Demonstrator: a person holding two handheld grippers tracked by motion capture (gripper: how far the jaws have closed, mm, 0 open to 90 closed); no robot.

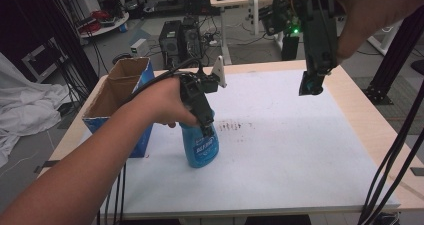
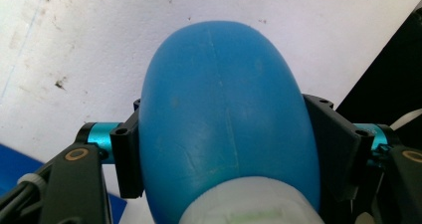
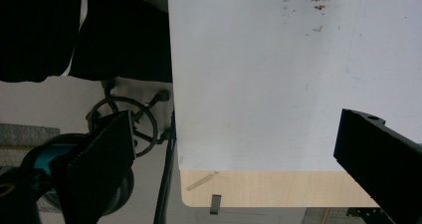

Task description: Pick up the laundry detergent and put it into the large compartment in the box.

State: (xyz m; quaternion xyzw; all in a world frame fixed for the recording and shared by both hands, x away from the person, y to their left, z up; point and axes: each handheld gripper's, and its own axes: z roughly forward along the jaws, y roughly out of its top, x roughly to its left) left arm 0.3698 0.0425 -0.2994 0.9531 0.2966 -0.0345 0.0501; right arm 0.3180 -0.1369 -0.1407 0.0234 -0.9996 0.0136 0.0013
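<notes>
Left tongs (image 1: 206, 130) pinching blue bottle (image 1: 201, 146) upright on white counter (image 1: 300, 150), pads tight on both flanks; right tongs (image 1: 311, 87) spread, empty, hovering well apart; bottle base hidden in left gripper view

Grey floor (image 1: 125, 40) strewn with black cables. Pale wooden surface (image 1: 360, 130) under a stained white sheet (image 1: 300, 150). Beyond, black computer towers (image 1: 180, 40) and crumpled white cloth (image 1: 25, 110).

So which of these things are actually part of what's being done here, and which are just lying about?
In use:
- blue bottle, standing on the white mat
- left tongs, shut on the bottle
- right tongs, open, held above the mat with nothing in them

Lying about:
- open cardboard box at the table's left edge
- dark smudges on the mat
</notes>
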